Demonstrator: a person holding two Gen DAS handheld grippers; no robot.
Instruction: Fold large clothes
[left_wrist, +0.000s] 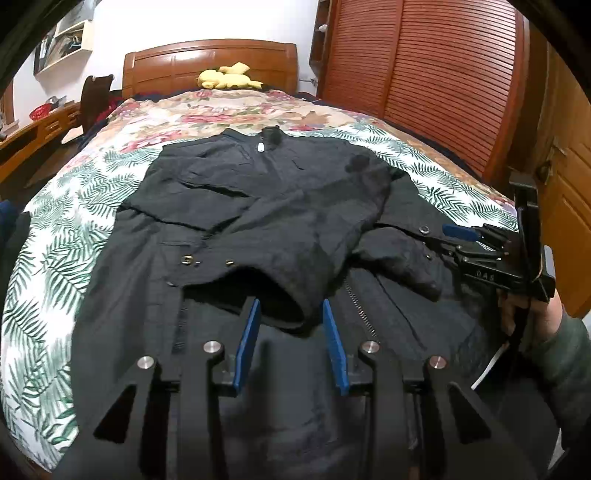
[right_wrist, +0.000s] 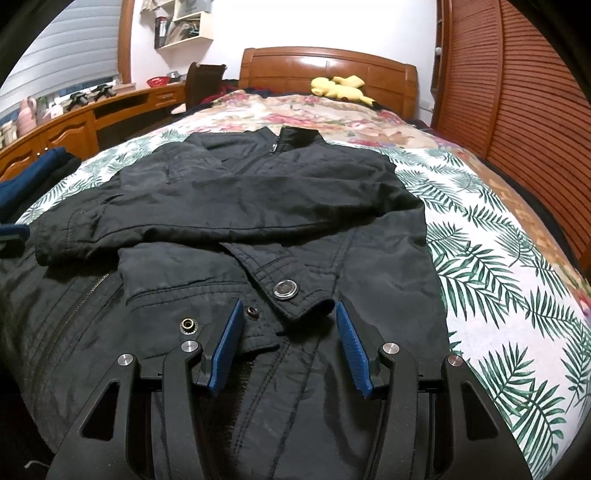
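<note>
A black jacket (left_wrist: 258, 206) lies flat on the bed, collar toward the headboard, both sleeves folded across its front. My left gripper (left_wrist: 291, 306) is open, hovering over the lower middle of the jacket just short of a sleeve cuff (left_wrist: 273, 291). My right gripper (right_wrist: 288, 310) is open above the jacket (right_wrist: 258, 192), its fingers either side of the snap-button cuff tab (right_wrist: 295, 291). The right gripper also shows at the right of the left wrist view (left_wrist: 458, 236), low over the jacket's right edge.
The bed has a floral and fern-print cover (left_wrist: 55, 236) (right_wrist: 498, 258). A yellow plush toy (left_wrist: 225, 77) lies by the wooden headboard (right_wrist: 325, 62). A wooden slatted wardrobe (left_wrist: 424, 74) stands on the right, a wooden desk (right_wrist: 74, 125) on the left.
</note>
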